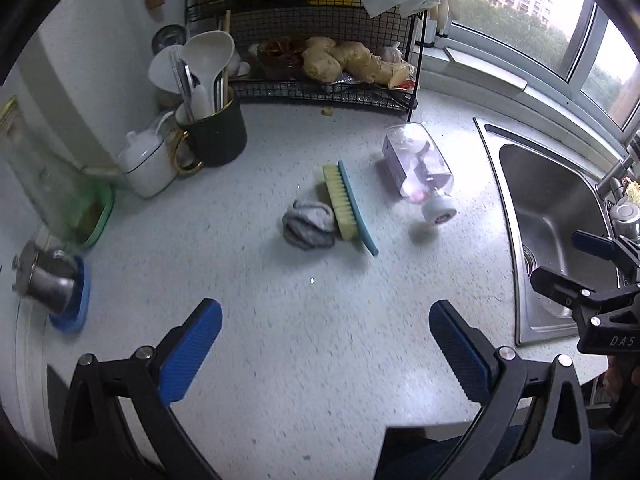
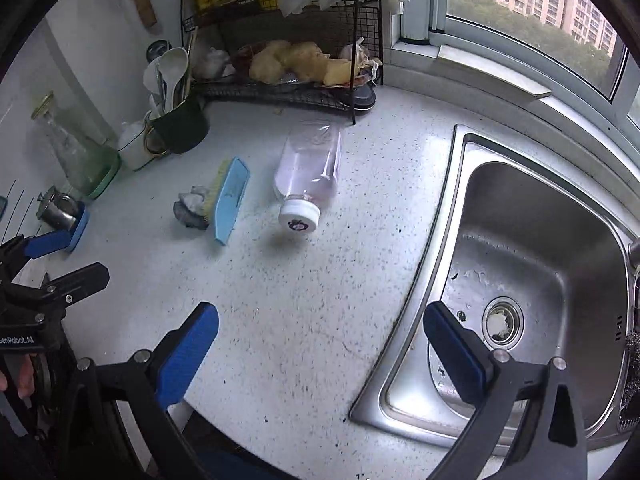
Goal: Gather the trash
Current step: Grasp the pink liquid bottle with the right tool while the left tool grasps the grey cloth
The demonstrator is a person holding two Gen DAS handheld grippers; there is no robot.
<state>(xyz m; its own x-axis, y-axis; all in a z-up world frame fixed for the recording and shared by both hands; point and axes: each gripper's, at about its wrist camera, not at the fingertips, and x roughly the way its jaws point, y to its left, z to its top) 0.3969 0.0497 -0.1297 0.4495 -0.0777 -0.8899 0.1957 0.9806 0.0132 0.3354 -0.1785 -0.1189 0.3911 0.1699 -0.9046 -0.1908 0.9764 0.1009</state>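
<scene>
Left gripper (image 1: 325,330) is wide open over the white counter (image 1: 248,280), w/ nothing in it. Gray rag (image 1: 308,224) touches the brush (image 1: 349,206). Clear bottle (image 1: 416,168) lies beside them, near the sink (image 1: 556,216).

Bare counter (image 1: 280,340) ahead; brush (image 1: 350,206), bottle (image 1: 416,168) beyond; sink (image 2: 532,240) right.

I see a speckled white counter (image 1: 280,340) carrying a tipped clear bottle (image 1: 416,168), a scrub brush (image 1: 348,204) touching a crumpled grey rag (image 1: 308,226), a utensil mug (image 1: 216,132) and a wire rack (image 1: 320,92).
</scene>
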